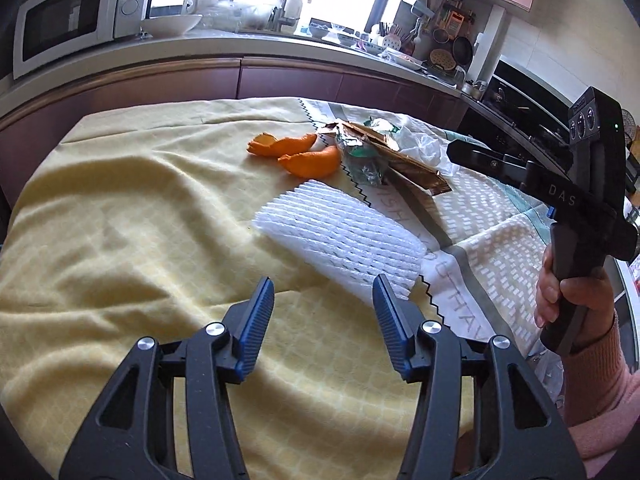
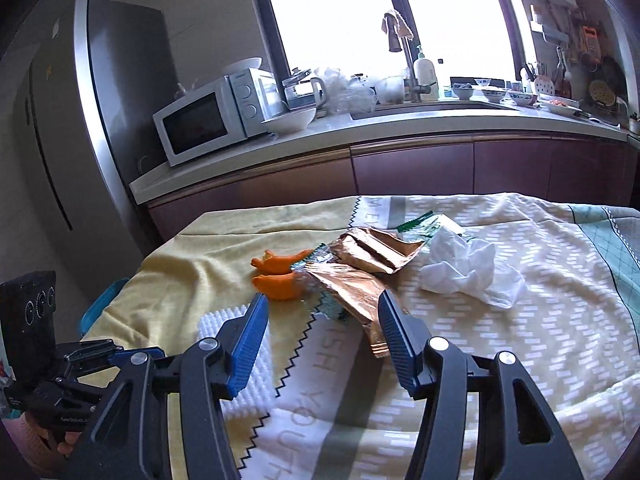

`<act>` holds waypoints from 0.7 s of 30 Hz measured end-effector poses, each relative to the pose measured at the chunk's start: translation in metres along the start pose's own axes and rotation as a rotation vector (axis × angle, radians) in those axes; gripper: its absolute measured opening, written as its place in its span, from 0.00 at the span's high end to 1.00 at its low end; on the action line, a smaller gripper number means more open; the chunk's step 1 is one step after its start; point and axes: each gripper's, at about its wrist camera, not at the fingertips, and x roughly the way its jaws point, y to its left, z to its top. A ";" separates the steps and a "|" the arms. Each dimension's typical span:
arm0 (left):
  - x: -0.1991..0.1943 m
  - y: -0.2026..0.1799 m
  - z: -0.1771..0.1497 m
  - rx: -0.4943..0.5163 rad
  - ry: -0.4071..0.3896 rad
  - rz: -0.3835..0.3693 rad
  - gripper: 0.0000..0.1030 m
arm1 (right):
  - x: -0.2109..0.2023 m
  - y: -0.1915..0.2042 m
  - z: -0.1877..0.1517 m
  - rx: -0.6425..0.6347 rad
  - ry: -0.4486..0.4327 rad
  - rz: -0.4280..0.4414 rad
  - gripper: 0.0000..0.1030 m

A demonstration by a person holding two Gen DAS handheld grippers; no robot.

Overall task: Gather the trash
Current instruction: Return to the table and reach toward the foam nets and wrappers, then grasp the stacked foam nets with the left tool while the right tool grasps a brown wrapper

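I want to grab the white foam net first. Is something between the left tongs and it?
Nothing visible. The left tongs stand open above the cloth, and the foam net lies bare just ahead, nothing on it.

Readable lettering, as I find it: my right gripper [image 1: 464, 148] carries "DAS" in pale letters on its black body. The white band of the cloth [image 2: 320, 392] on the surface shows partial words, "ISH YOUTH". The microwave [image 2: 212, 120] brand mark is too small to read.
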 end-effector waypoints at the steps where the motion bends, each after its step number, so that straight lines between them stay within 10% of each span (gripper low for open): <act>1: 0.003 -0.001 0.000 -0.010 0.014 -0.015 0.49 | 0.001 -0.004 -0.001 0.001 0.004 -0.004 0.47; 13: 0.037 -0.012 0.014 -0.090 0.115 -0.116 0.46 | 0.029 -0.016 -0.004 -0.047 0.085 -0.043 0.41; 21: 0.045 0.001 0.020 -0.181 0.142 -0.129 0.83 | 0.042 -0.013 -0.003 -0.078 0.135 -0.057 0.55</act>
